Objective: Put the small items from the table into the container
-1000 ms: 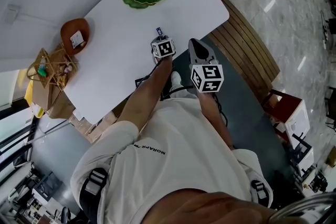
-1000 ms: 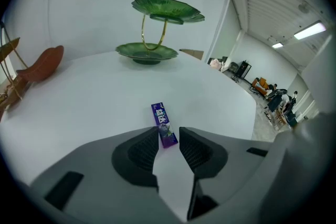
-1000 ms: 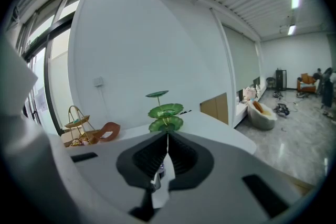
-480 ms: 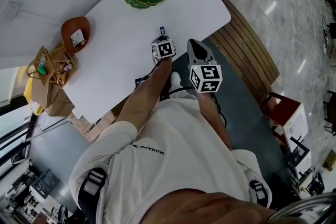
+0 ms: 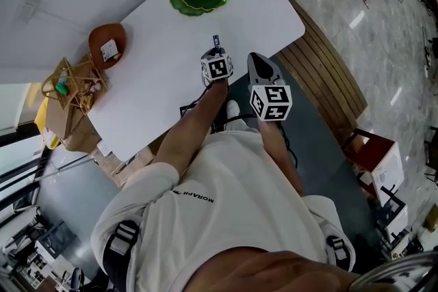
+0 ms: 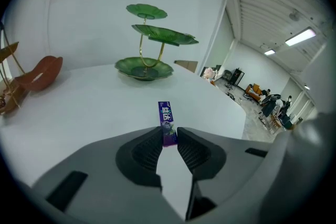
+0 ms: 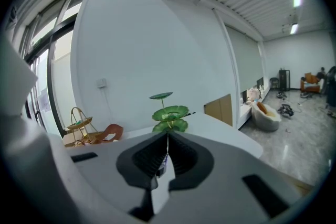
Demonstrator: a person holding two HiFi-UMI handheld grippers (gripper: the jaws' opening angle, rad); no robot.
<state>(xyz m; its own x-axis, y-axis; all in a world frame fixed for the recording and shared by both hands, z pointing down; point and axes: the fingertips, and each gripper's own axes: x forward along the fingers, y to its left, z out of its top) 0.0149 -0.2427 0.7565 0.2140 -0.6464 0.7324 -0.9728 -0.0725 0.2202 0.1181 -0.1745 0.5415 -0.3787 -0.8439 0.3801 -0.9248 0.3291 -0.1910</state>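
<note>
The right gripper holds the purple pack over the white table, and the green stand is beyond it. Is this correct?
Not quite. The left gripper holds the purple pack, as the left gripper view shows; the right gripper is shut and empty. The rest holds: the pack is over the white table, the green stand beyond it.

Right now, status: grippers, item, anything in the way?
Left gripper shut on gum pack. Right gripper shut, empty. Nothing on the table between pack and green stand.
</note>
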